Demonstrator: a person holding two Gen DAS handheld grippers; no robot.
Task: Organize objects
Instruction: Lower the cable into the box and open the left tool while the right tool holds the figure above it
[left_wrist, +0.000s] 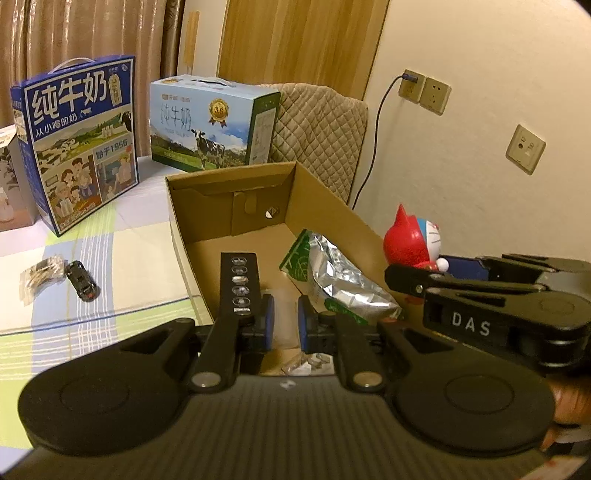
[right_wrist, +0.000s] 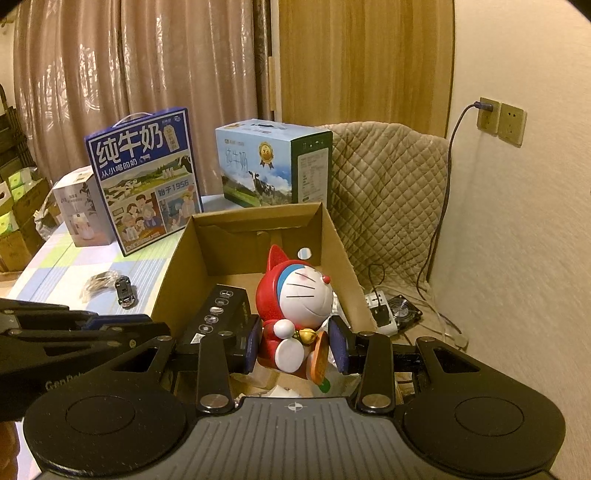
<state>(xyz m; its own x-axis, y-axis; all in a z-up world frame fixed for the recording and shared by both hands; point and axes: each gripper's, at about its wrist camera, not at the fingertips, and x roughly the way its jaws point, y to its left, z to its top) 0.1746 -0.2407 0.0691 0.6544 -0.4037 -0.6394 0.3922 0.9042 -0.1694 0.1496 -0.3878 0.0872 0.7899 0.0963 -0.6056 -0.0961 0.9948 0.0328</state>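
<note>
An open cardboard box (left_wrist: 325, 206) (right_wrist: 177, 266) stands on the checked tablecloth. Inside it lie a long black box (left_wrist: 238, 284) (right_wrist: 218, 317) and a silver and green foil pouch (left_wrist: 340, 277). My right gripper (right_wrist: 299, 345) is shut on a red Doraemon figure (right_wrist: 299, 299) and holds it over the box's right side; the figure also shows in the left wrist view (left_wrist: 410, 243). My left gripper (left_wrist: 286, 323) is open and empty, its blue pads above the box's near end. A small black toy car (left_wrist: 82, 280) (right_wrist: 125, 290) and a clear packet (left_wrist: 38, 278) lie on the cloth left of the box.
A dark blue milk carton (left_wrist: 79, 144) (right_wrist: 146, 177) and a light blue one (left_wrist: 210, 122) (right_wrist: 269, 162) stand behind the box. A white carton (right_wrist: 79, 206) stands far left. A quilted chair (right_wrist: 388, 192) is at right, with a power strip (right_wrist: 380, 310) and wall sockets (left_wrist: 424, 88).
</note>
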